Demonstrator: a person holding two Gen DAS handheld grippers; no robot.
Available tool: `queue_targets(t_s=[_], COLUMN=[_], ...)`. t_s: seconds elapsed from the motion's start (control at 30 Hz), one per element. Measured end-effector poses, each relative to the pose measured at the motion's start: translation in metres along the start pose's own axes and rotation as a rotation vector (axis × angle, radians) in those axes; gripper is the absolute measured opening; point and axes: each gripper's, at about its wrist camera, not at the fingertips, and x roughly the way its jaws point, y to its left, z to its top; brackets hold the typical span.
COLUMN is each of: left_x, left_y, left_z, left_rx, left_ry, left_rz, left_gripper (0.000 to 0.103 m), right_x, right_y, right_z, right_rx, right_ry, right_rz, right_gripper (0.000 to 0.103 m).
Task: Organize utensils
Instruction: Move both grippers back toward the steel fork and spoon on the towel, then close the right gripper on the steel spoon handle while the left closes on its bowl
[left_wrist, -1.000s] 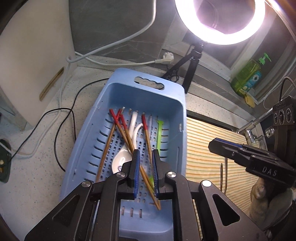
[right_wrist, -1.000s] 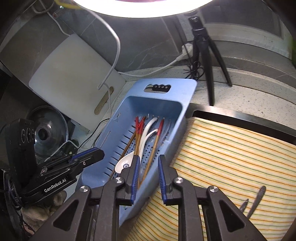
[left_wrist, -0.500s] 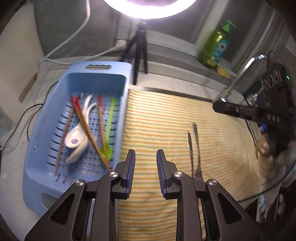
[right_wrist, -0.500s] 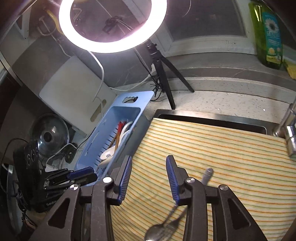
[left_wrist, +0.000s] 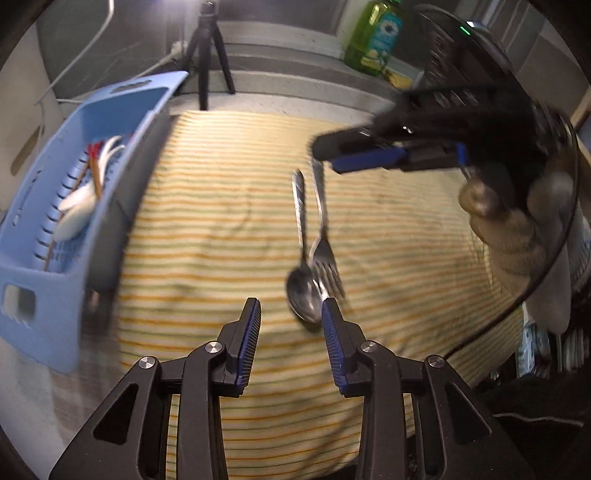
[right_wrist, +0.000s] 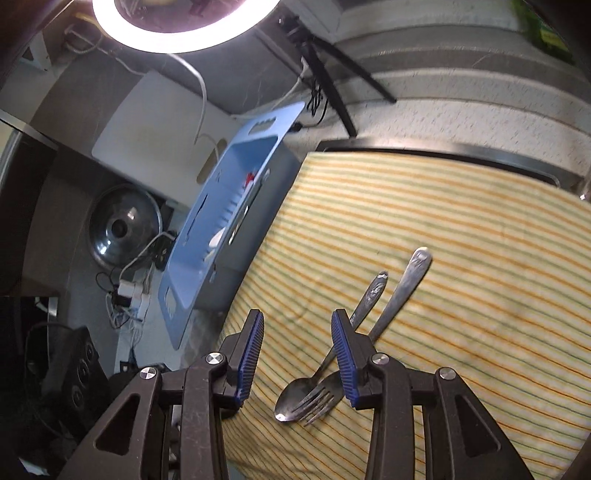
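Note:
A metal spoon (left_wrist: 303, 288) and a metal fork (left_wrist: 325, 254) lie side by side on the striped cloth (left_wrist: 221, 206). My left gripper (left_wrist: 291, 317) is open and empty, just short of the spoon's bowl. My right gripper (right_wrist: 297, 336) is open and empty above the spoon (right_wrist: 295, 397) and fork (right_wrist: 400, 291); it also shows in the left wrist view (left_wrist: 365, 158) over the handle ends. The blue basket (left_wrist: 40, 229) at the left holds red-tipped chopsticks (left_wrist: 94, 166) and white spoons (left_wrist: 75, 210).
A green soap bottle (left_wrist: 375, 35) stands at the back. A tripod (left_wrist: 210, 48) stands behind the basket. In the right wrist view a ring light (right_wrist: 184, 26), a white cutting board (right_wrist: 155, 122), a pot lid (right_wrist: 123, 225) and cables (right_wrist: 129, 291) lie beyond the basket (right_wrist: 221, 206).
Both grippers have swung right from over the basket to over the striped cloth and opened wider. They now hover by the spoon and fork.

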Motion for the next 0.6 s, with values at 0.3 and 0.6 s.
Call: queue_targets(t_s=[0.3, 0.6], left_x=[0.024, 0.035], left_y=[-0.011, -0.010], left_z=[-0.008, -0.004], left_rx=[0.017, 0.054], left_ry=[0.021, 0.026], left_rz=[0.057, 0.054], left_gripper=[0.033, 0.033], right_x=[0.043, 0.046], right_y=[-0.018, -0.025], right_z=[-0.008, -0.008], right_rx=[0.078, 0.084], right_ry=[0.123, 0.166], right_rz=[0.015, -0.047], right_gripper=[0.035, 0.032])
